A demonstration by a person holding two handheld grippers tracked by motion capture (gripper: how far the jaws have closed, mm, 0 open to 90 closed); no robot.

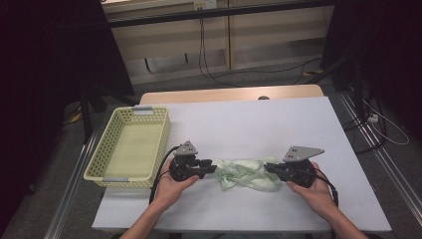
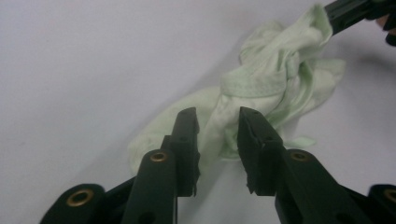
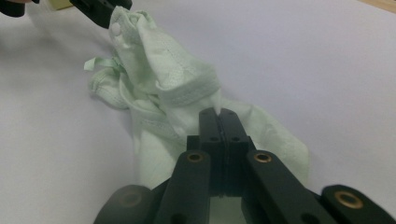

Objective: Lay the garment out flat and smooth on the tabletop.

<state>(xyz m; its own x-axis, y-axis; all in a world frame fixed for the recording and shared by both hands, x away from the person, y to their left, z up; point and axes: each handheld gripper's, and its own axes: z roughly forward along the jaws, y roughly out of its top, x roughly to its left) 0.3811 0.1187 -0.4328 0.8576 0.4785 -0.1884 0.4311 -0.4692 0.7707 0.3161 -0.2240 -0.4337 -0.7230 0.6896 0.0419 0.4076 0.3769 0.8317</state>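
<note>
A crumpled pale green cloth (image 1: 246, 173) lies on the white table (image 1: 259, 124), stretched between both grippers. My left gripper (image 1: 213, 168) is at the cloth's left end. In the left gripper view it (image 2: 218, 128) stands open, with a fold of the cloth (image 2: 275, 79) running into the gap between the jaws. My right gripper (image 1: 267, 168) is at the right end. In the right gripper view it (image 3: 218, 114) is shut on an edge of the cloth (image 3: 159, 70). The other gripper (image 3: 100, 9) touches the far end there.
A yellow plastic basket (image 1: 160, 149) with nothing in it stands on the table's left side, close to my left hand. Bare white table surface stretches behind the cloth and to the right. Cables and dark stands lie on the floor beyond the table.
</note>
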